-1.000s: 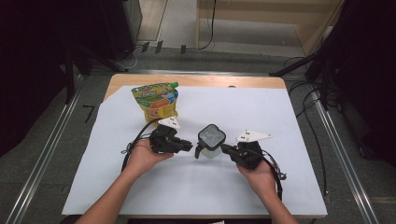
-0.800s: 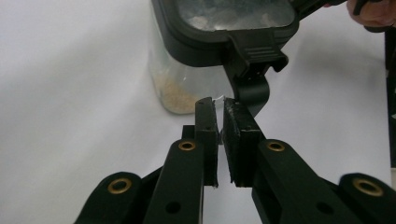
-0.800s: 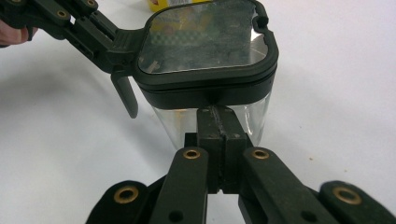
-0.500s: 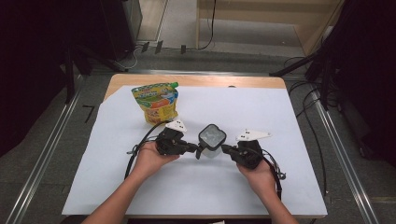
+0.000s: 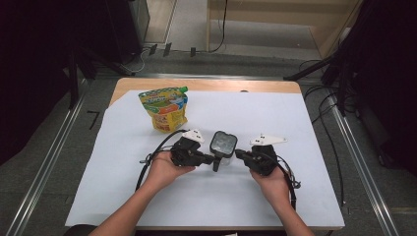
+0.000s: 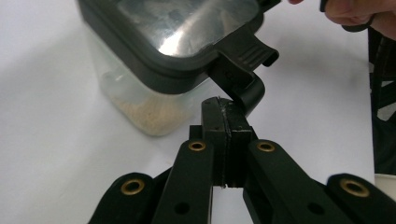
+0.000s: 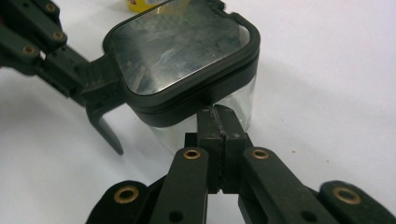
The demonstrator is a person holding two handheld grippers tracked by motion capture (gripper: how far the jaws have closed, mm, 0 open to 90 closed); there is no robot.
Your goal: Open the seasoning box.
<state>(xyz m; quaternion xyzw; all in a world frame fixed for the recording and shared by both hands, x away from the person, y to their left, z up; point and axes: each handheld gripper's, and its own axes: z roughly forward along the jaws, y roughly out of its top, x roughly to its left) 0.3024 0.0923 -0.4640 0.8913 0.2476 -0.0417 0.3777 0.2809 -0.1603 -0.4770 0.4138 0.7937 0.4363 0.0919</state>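
A clear square container (image 5: pixel 223 143) with a black lid (image 7: pixel 182 46) stands mid-table, with beige grains at its bottom (image 6: pixel 144 114). A black latch (image 6: pixel 243 60) on the lid's side sticks outward and down; it is also seen as the latch (image 7: pixel 100 98) in the right gripper view. My left gripper (image 5: pixel 212 160) is shut, with nothing between the jaws, and its tips (image 6: pixel 227 109) touch the latch's lower end. My right gripper (image 5: pixel 237 153) is shut too, and its tips (image 7: pixel 219 119) rest against the clear wall just under the lid's rim.
A yellow and green snack pouch (image 5: pixel 164 108) stands behind the left hand. A white sheet (image 5: pixel 123 187) covers most of the wooden table (image 5: pixel 206 84). Black cables (image 5: pixel 147 162) trail from both grippers, and dark stands and floor cables surround the table.
My left gripper has slid to the right, up to the container's latch. The right gripper and the container have stayed put.
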